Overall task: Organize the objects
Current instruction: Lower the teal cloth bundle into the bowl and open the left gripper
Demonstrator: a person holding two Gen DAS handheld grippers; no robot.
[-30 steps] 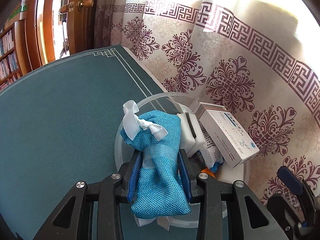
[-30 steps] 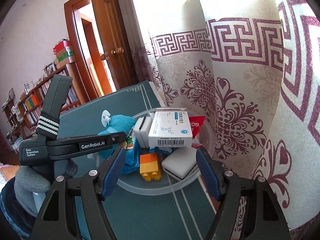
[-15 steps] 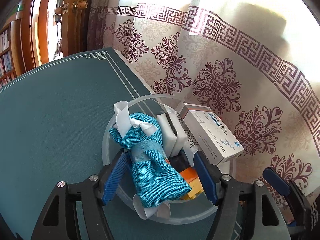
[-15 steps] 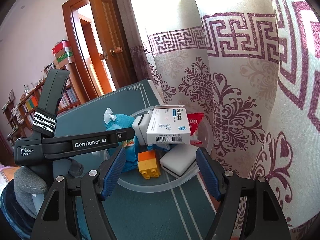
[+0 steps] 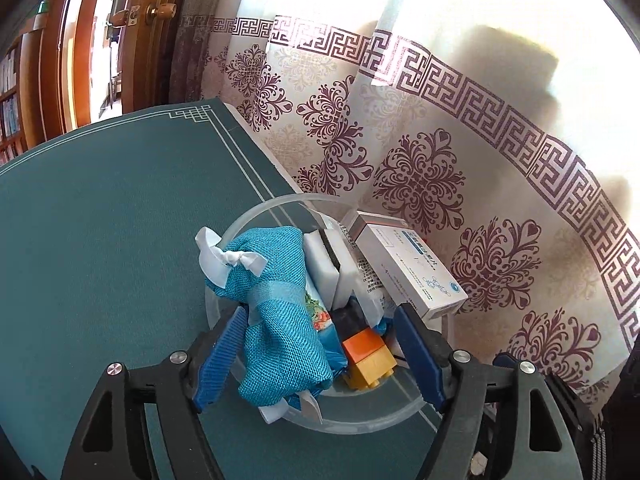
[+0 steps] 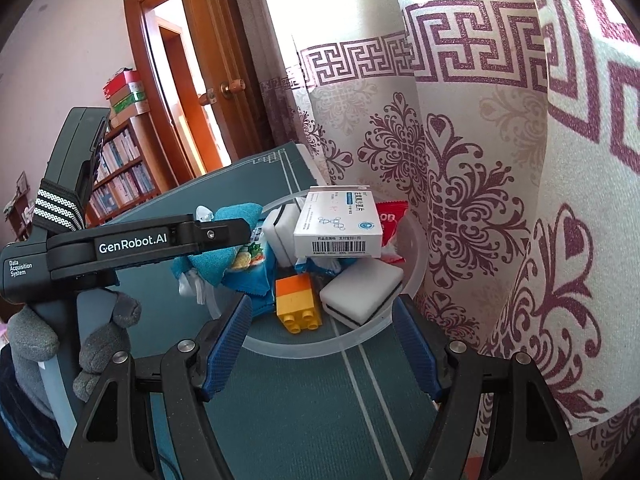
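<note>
Left gripper (image 5: 320, 356): jaws having just been opening, now standing apart, releasing the blue woven pouch (image 5: 280, 312) lying in the clear round dish (image 5: 360, 424). Pouch is looking soft, light, saggy; best taken at its tied neck. Right gripper (image 6: 320, 344) is hovering apart, empty. Dish is sitting on the green table mat (image 5: 100, 240), patterned curtain (image 5: 440, 140) hanging beside.
</note>
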